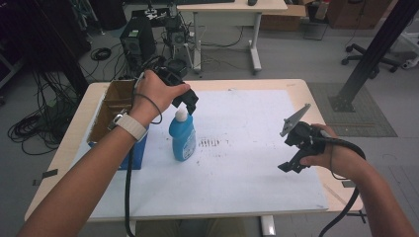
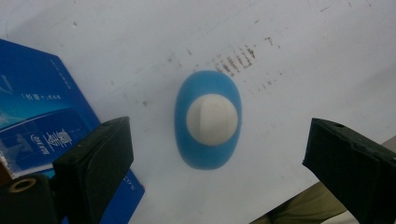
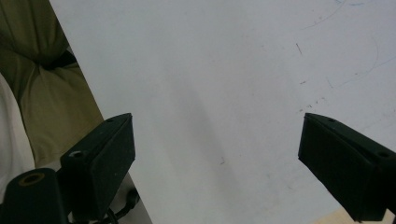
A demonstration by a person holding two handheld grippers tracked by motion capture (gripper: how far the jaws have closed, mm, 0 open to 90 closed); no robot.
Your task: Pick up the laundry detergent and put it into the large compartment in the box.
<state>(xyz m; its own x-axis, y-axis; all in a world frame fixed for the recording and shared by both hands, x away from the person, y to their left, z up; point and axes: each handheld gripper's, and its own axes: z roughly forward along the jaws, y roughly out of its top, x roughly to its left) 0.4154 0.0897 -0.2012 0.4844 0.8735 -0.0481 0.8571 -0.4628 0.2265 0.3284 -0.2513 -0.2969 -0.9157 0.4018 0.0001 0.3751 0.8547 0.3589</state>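
A blue bottle [image 1: 182, 136] with a white cap [image 1: 181, 114] stands upright on the white sheet [image 1: 237, 163], left of centre. My left gripper [image 1: 187, 104] hovers straight above it, open, jaws pointing down. From the left gripper view I look down on the bottle [image 2: 208, 122] and its cap [image 2: 212, 118], centred between the two jaws with a wide gap on each side. My right gripper [image 1: 290, 167] is held at the right side of the sheet, open and holding nothing, its jaws over the bare white sheet [image 3: 224, 93].
An open cardboard box [image 1: 116, 106] with blue printed sides [image 2: 32, 121] stands just left of the bottle. Dark smudge marks [image 1: 209, 142] lie on the sheet right of the bottle. The person's lap [image 3: 46, 74] is past the near table edge.
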